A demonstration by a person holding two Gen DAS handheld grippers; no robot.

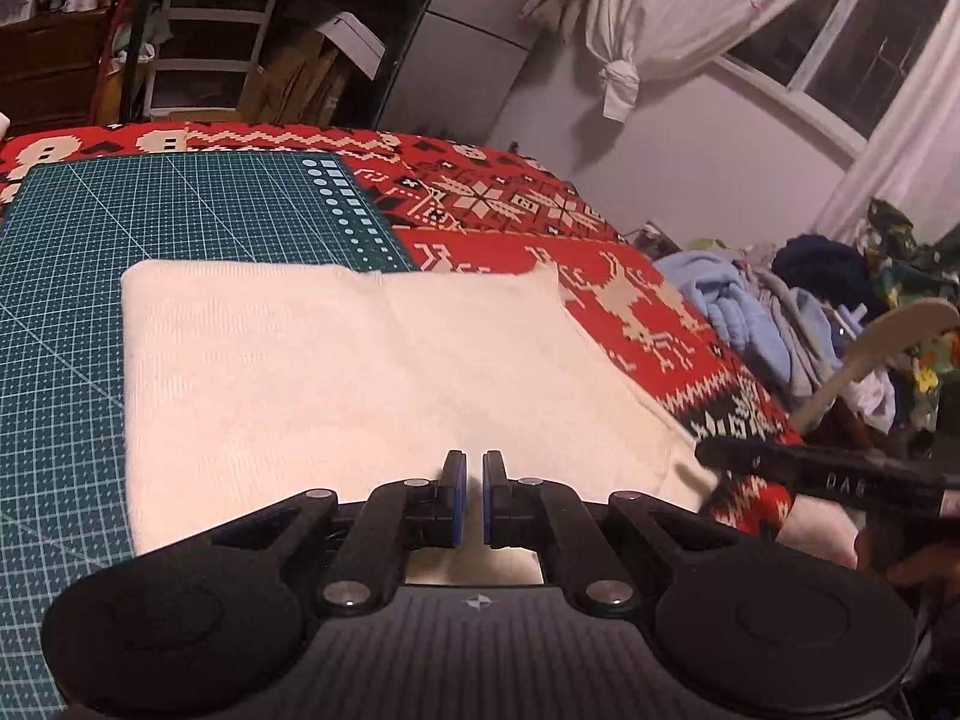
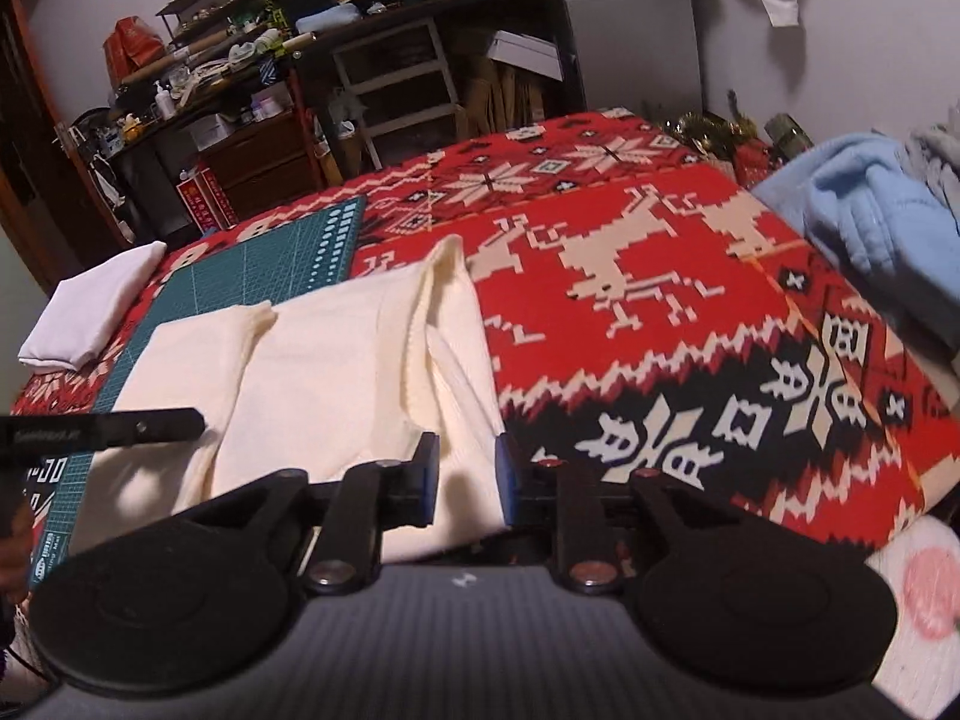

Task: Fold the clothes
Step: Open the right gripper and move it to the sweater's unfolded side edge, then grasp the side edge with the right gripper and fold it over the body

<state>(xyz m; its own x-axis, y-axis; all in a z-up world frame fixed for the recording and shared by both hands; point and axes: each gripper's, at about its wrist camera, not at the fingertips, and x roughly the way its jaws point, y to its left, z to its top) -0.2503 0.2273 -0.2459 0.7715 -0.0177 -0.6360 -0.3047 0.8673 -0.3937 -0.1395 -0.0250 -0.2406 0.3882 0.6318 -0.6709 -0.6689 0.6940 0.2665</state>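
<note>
A cream knit garment (image 1: 360, 372) lies folded into a rectangle, half on the green cutting mat (image 1: 120, 228) and half on the red patterned blanket (image 1: 600, 276). My left gripper (image 1: 474, 498) sits low over the garment's near edge, its blue pads almost together with only a thin slit and nothing visibly held. In the right wrist view the garment (image 2: 336, 360) shows layered folds and a ribbed edge. My right gripper (image 2: 467, 480) is open, its fingers straddling the garment's near right corner. The left gripper (image 2: 198, 420) reaches in from the left, over the cloth.
A folded white cloth (image 2: 90, 312) rests at the blanket's far left. A heap of light blue and grey clothes (image 2: 870, 222) lies off the right side, with a wooden hanger (image 1: 888, 336) beside it. Cluttered shelves (image 2: 252, 60) stand behind the bed.
</note>
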